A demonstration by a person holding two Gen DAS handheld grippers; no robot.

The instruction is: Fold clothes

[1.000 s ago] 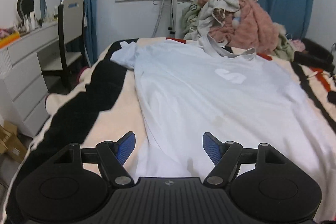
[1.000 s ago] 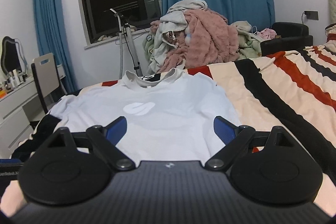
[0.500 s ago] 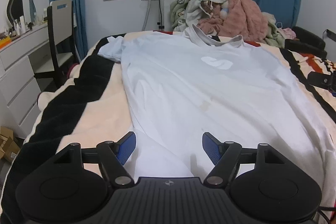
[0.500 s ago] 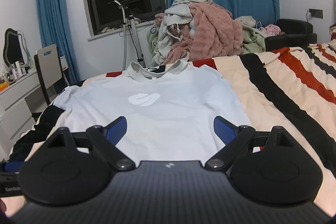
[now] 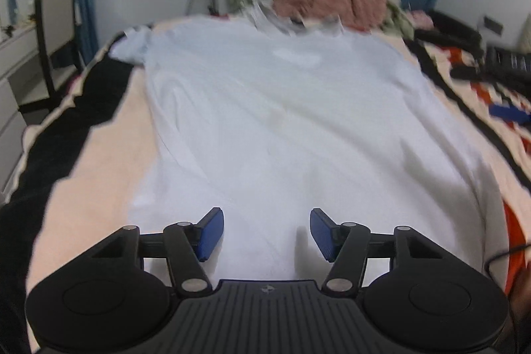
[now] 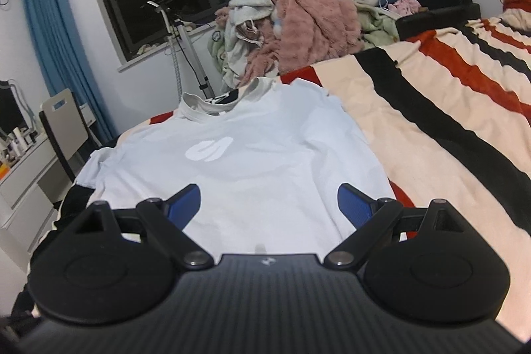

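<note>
Both views have been swung rightward; the t-shirt is spread unfolded, left gripper and right gripper spread empty.

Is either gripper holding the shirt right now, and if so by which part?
Nothing is held. The left gripper and right gripper are both open above the shirt, which lies flat on the bed.

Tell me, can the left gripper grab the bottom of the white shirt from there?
Probably yes: the left gripper has its jaws open right above the white shirt, and nothing lies between them.
</note>
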